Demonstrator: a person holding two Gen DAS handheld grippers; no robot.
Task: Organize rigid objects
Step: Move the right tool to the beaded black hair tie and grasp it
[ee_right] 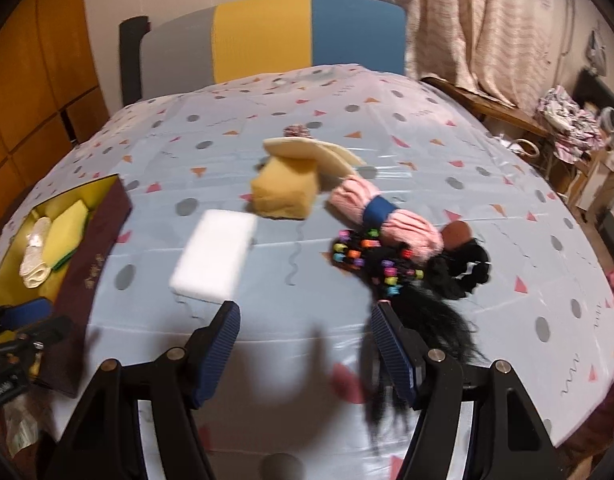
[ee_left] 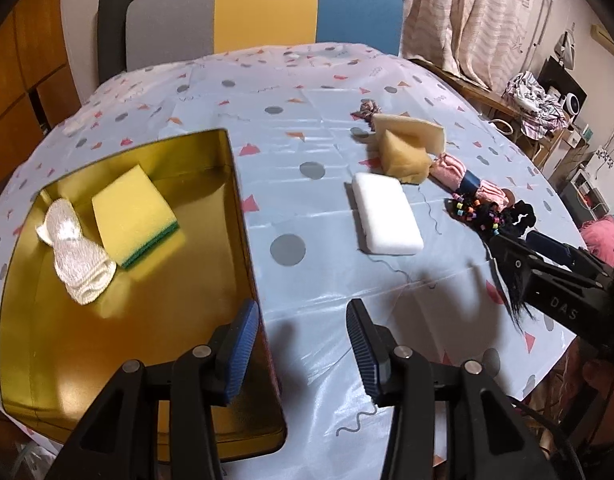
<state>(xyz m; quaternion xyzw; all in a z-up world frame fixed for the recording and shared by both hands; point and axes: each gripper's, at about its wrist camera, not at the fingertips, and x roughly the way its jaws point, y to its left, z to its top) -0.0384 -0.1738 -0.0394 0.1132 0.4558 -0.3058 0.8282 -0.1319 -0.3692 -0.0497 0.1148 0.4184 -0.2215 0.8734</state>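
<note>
- Fingers of the left gripper (ee_left: 303,352) stand apart, empty, over the gold tin's (ee_left: 35,360) rim.
- Right gripper (ee_right: 307,352) fingers gape, empty.
- White sponge (ee_right: 215,254) lies on the surface (ee_right: 467,184), beside the tan sponge (ee_right: 285,192).

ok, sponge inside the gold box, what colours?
Yellow sponge with a green scouring layer underneath; clearest in the left wrist view.

Glossy plastic tablecloth (ee_left: 327,208) gleaming, shiny gold-lined box (ee_left: 107,340) holding a porous foam sponge (ee_left: 133,216) and nubby white cloth (ee_left: 77,256), plus a matt white foam block (ee_right: 215,254).
</note>
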